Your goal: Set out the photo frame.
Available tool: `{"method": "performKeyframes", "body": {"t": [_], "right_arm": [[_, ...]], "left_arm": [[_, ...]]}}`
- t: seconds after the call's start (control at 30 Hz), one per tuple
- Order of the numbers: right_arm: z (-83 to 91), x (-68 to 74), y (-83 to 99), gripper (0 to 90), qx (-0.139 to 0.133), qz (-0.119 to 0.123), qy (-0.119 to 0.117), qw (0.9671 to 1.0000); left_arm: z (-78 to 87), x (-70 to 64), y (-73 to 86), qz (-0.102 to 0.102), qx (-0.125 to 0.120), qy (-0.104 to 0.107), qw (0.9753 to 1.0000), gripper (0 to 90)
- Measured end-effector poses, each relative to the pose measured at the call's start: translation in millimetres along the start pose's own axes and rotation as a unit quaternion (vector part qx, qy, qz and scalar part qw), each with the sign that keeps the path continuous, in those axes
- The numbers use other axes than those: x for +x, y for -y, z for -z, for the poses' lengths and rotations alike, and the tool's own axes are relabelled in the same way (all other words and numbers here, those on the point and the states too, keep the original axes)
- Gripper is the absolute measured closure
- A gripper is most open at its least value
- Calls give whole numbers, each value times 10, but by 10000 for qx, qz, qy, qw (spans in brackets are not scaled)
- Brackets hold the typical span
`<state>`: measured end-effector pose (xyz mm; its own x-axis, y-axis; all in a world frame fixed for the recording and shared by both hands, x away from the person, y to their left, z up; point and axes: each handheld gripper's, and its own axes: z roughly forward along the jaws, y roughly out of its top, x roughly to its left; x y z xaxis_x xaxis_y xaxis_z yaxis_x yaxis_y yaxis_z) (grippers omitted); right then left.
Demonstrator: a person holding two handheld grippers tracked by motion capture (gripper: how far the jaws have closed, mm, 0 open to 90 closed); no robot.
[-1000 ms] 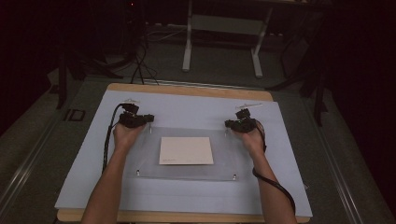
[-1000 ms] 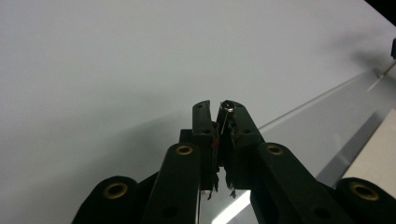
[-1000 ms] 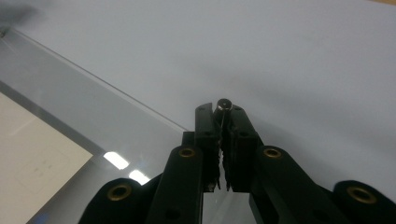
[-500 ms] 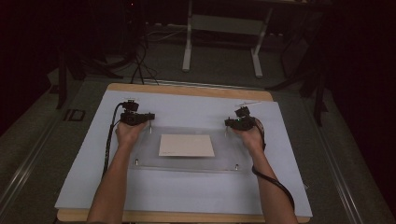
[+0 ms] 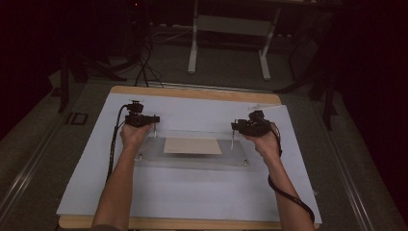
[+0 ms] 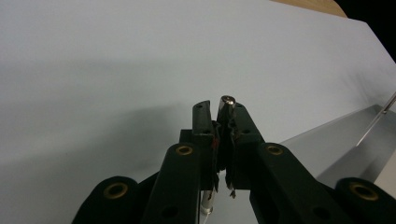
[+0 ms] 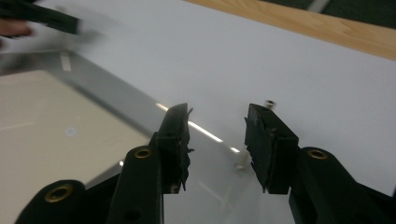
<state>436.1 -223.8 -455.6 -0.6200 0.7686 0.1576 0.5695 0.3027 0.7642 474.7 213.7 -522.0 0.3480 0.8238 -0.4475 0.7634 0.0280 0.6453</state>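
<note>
Your left gripper [image 6: 219, 122] is clamped on a post [image 6: 227, 101] at the clear plate's [image 5: 192, 159] upper-left corner, centre frame, while your right gripper [image 7: 217, 126] gapes empty w/ its post [image 7: 269, 102] just beyond, so approx. half gripped, right side left.

Left tool [image 6: 219, 109] hides most of the metal post [image 6: 227, 100]; far hand [image 7: 14, 28] blurred.
</note>
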Motion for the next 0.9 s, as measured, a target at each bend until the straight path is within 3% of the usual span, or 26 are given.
{"method": "performKeyframes", "body": {"t": [0.2, 0.27, 0.4, 0.47, 0.63, 0.67, 0.7, 0.87, 0.9], "right_arm": [[154, 151, 1, 607, -165, 159, -340, 9992], [262, 295, -3, 624, -260, 346, -554, 9975], [328, 405, -8, 656, -272, 478, -715, 9959], [422, 538, -7, 682, -292, 646, -895, 9935], [508, 618, -1, 733, -386, 660, -1088, 9911], [559, 658, 2, 773, -449, 693, -1159, 9898], [648, 747, 16, 876, -514, 817, -1216, 9879], [739, 902, 61, 900, -509, 1071, -1312, 9842], [765, 985, 97, 900, -508, 1175, -1337, 9827]], "left_arm": [[-4, 15, -5, 7, 24, 40, 10000, 845], [-6, 16, -6, 17, 21, 38, 10000, 846], [-12, 16, -7, 67, 14, 28, 10000, 846], [-16, 14, -15, 102, 40, 11, 9999, 846], [-24, 15, -16, 145, 26, 1, 9999, 846], [-26, 17, -17, 144, 26, 5, 9999, 846], [-28, 21, -17, 163, 18, 17, 9999, 846], [-30, 20, -21, 162, 35, 7, 9999, 847], [-34, 10, -35, 121, 87, -49, 9999, 847]]}}
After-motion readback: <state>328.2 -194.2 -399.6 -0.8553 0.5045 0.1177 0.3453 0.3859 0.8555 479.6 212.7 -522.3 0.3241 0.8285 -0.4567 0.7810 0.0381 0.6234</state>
